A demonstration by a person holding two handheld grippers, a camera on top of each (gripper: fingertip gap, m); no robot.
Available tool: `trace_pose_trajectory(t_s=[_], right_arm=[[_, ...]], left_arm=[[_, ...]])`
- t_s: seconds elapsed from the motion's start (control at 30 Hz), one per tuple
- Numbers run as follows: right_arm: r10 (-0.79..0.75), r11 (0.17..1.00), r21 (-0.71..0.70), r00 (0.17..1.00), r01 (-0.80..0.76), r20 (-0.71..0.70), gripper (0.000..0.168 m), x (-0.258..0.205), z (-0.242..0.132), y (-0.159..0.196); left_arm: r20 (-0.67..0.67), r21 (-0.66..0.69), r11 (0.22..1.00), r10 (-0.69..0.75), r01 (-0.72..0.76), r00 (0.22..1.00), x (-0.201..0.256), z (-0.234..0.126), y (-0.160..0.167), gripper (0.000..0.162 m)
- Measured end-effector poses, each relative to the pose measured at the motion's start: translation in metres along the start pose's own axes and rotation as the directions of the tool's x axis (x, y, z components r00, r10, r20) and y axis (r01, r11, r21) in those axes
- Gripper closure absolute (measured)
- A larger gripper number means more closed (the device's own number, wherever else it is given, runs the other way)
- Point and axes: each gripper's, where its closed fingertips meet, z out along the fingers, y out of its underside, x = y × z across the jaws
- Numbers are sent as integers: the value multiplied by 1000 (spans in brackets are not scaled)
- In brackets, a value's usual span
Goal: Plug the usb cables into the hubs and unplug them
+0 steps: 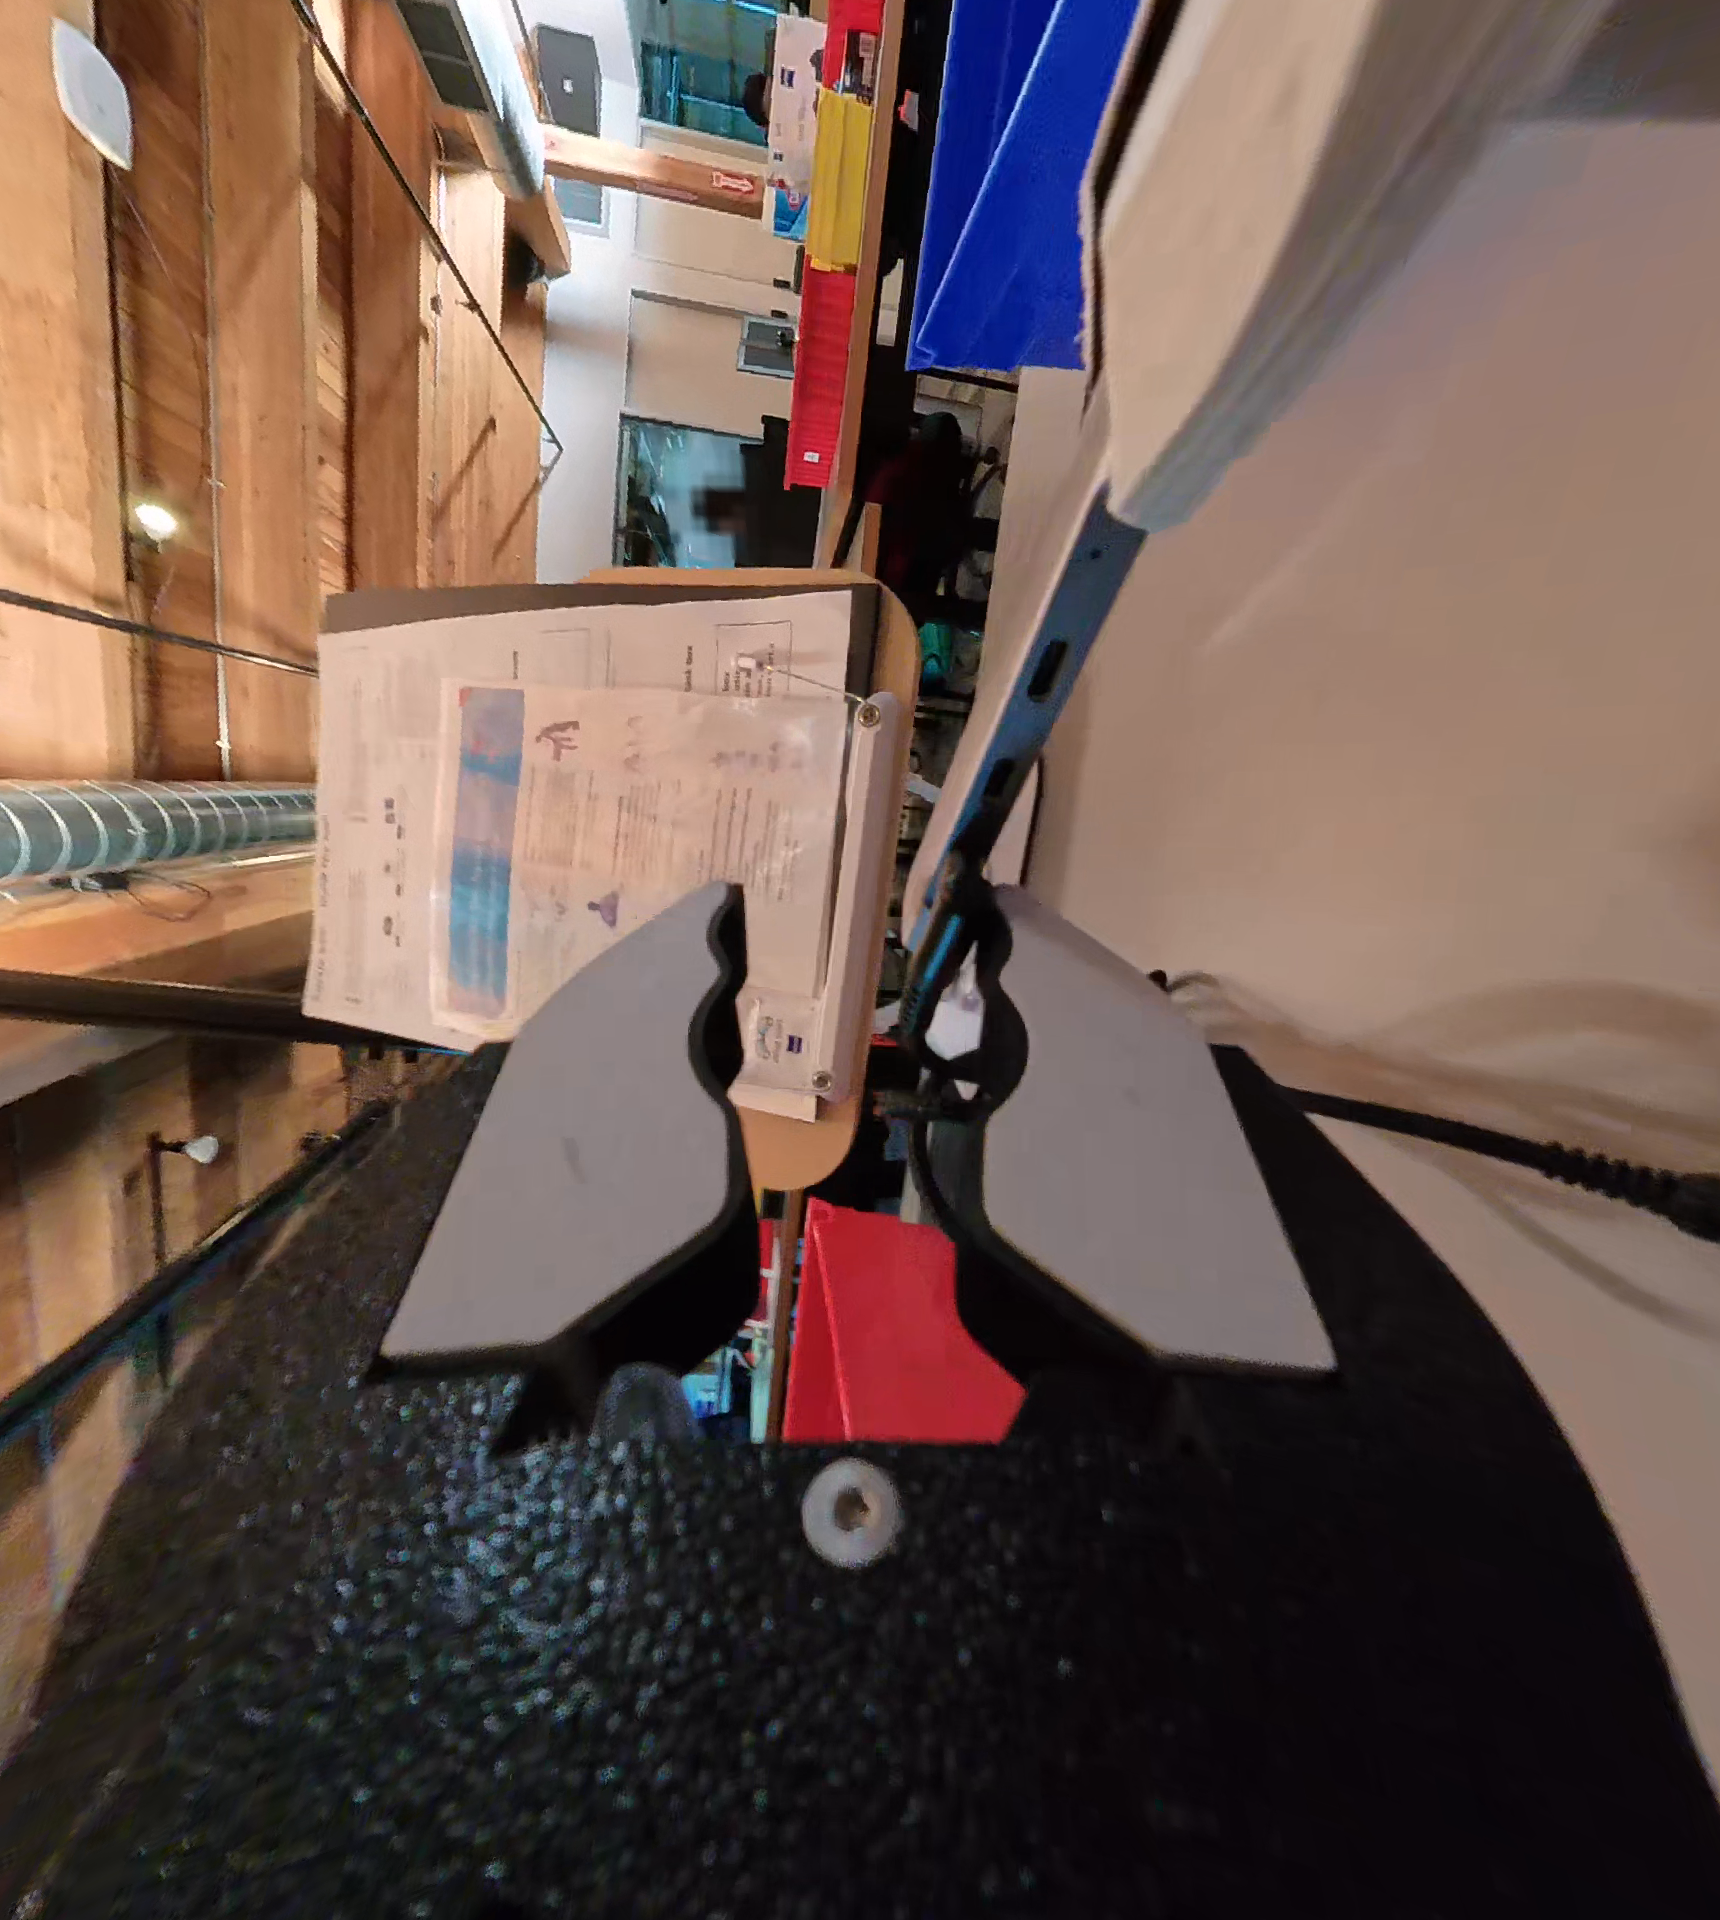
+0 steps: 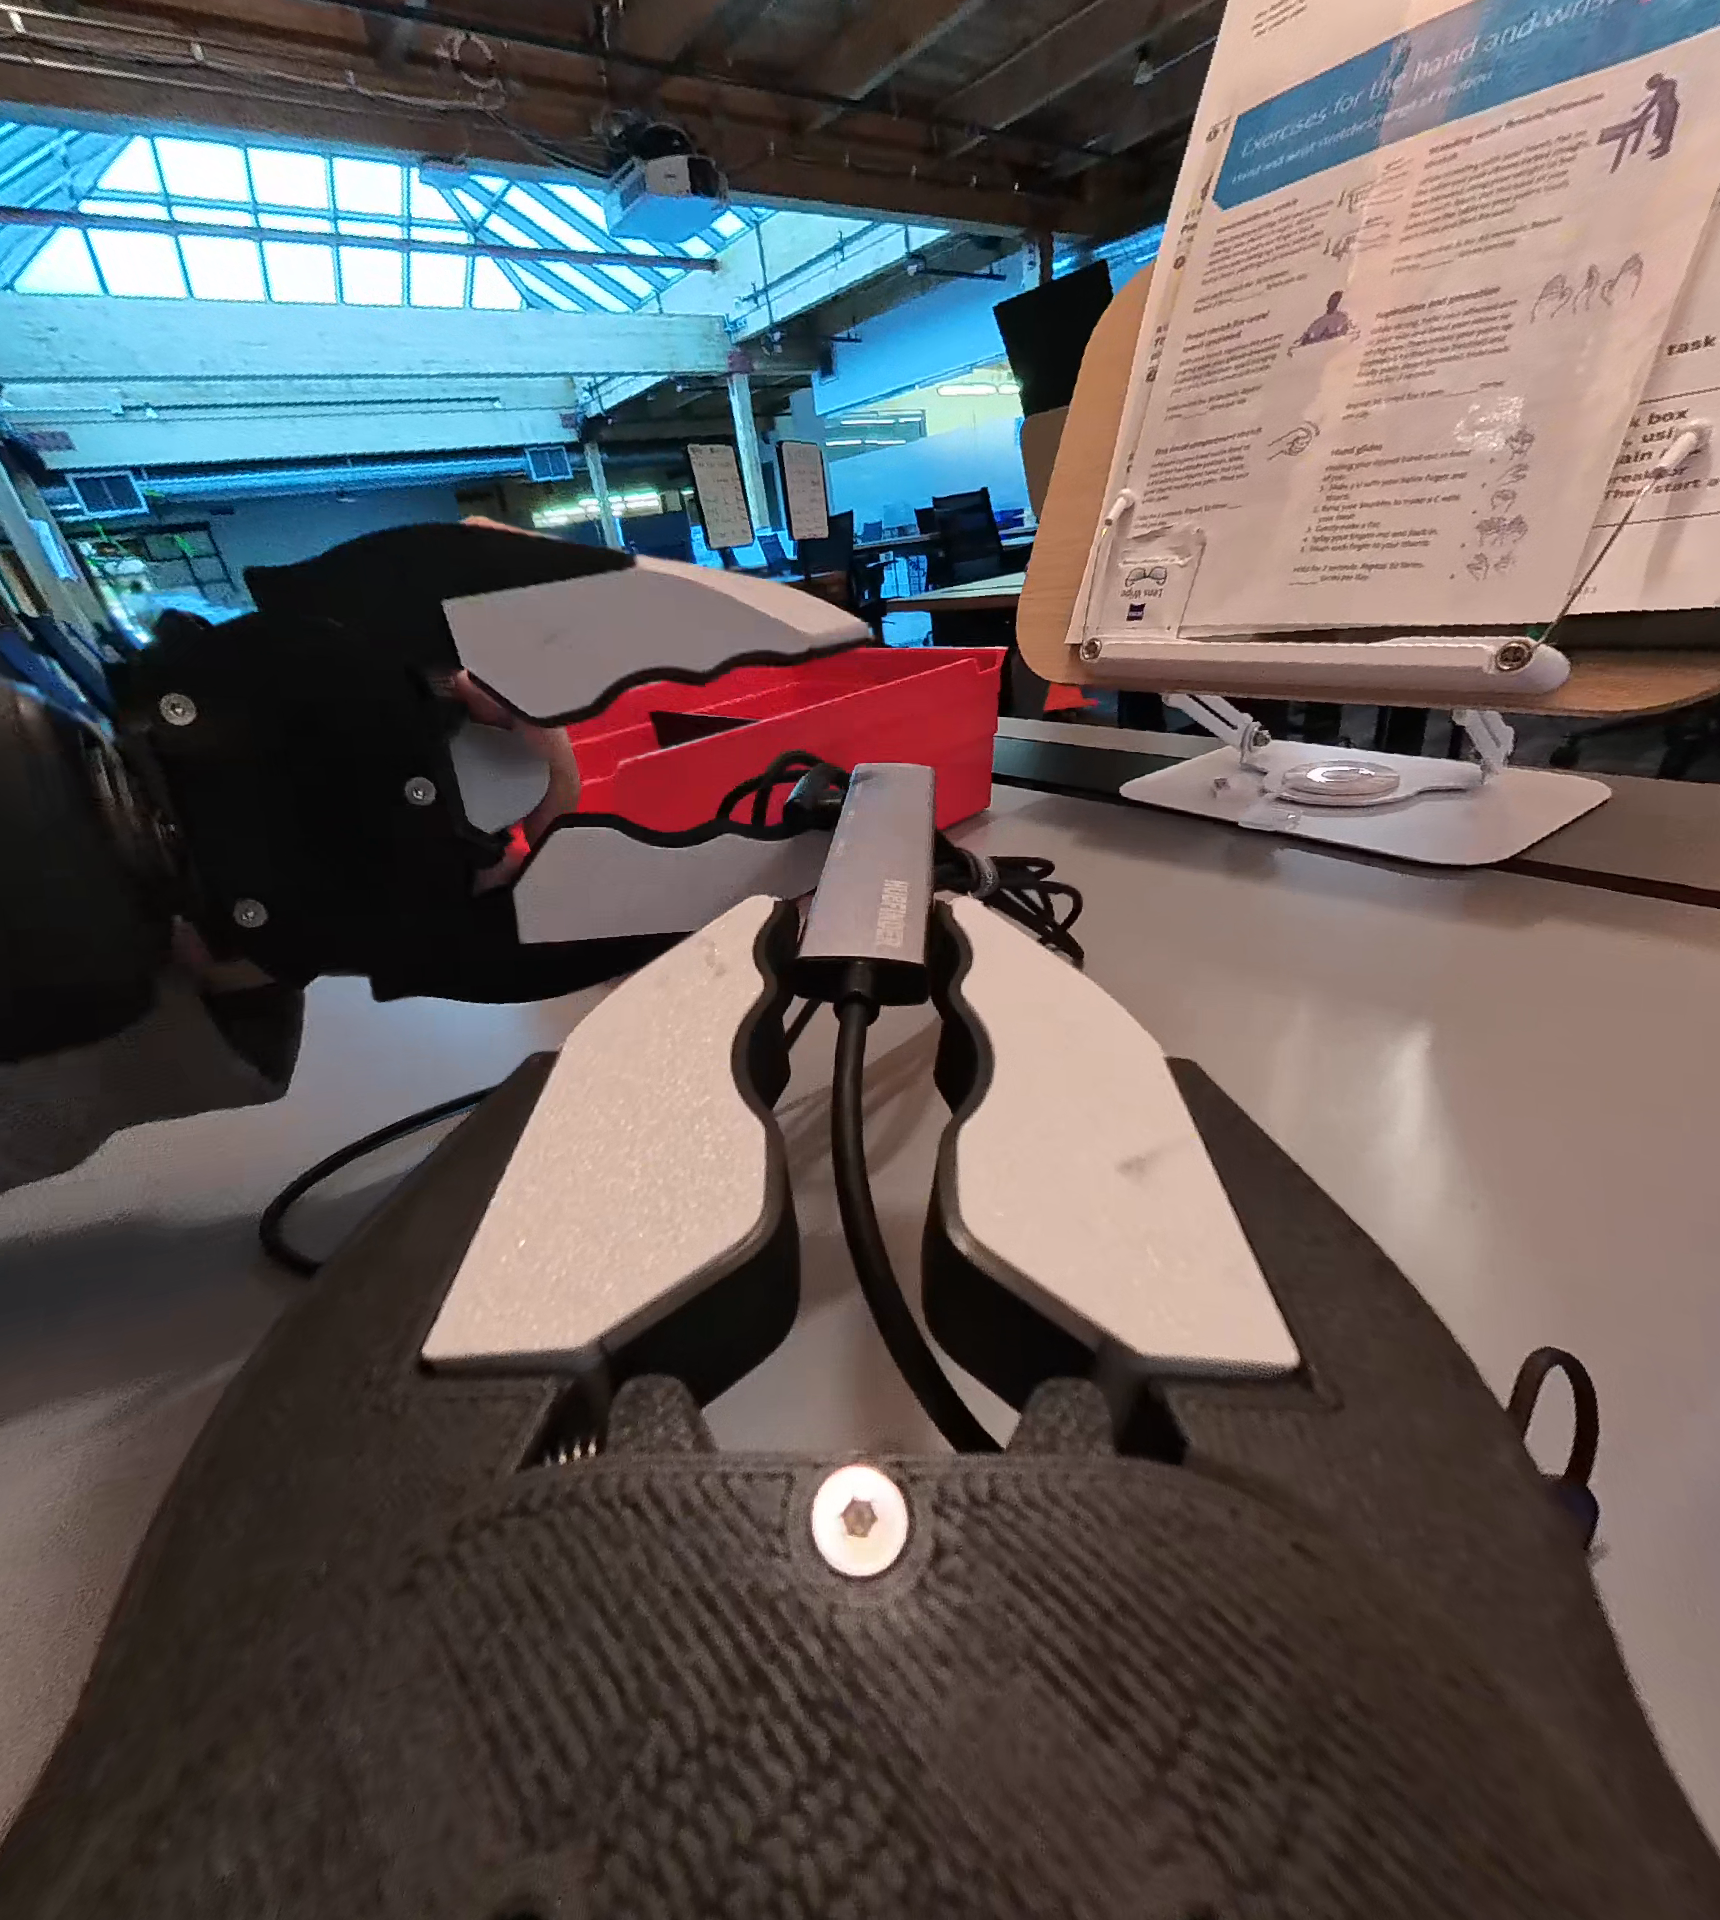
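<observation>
A slim dark grey USB hub (image 2: 871, 862) lies on the pale table (image 2: 1407, 1195). My right gripper (image 2: 861, 940) is shut on the hub's near end, and the hub's own black cable (image 2: 851, 1143) runs back between the fingers. My left gripper (image 2: 820, 753) is turned on its side at the hub's left, jaws open. A black plug (image 2: 814, 790) sits at the hub's far end between those jaws. In the left wrist view the left gripper (image 1: 861, 925) is open, the plug (image 1: 939, 940) is close to its right finger, and the hub (image 1: 1038, 675) shows its ports.
A red bin (image 2: 835, 717) stands just behind the hub, with tangled black cables (image 2: 1012, 883) beside it. A document stand (image 2: 1355, 665) holding papers rises at the back right on a white base (image 2: 1375, 800). A loose black cable (image 2: 336, 1195) lies at the left. Tip to tip, the grippers are about 8 cm apart.
</observation>
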Motion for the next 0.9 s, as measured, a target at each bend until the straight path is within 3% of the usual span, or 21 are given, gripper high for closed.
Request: trace_pose_trajectory(t_s=[0.23, 0.4, 0.53, 0.9], right_arm=[[4, 1000, 5, 1000, -4, 10, 143, -1, 0, -1], [-26, 1000, 11, 999, 26, 47, 143, -9, 1, -1], [-22, 1000, 12, 998, 21, 67, 143, -10, 1, -1], [36, 999, 31, 997, -38, 62, 143, -6, 2, -4]], left_arm=[[-56, 27, 994, 104, -103, 993, 23, -4, 2, 119], [-25, -12, 987, 158, -159, 987, 28, 4, 5, 123], [60, -21, 990, 141, -140, 988, 12, 6, 4, 153], [109, 1, 962, 272, -274, 956, -2, 11, -3, 153]])
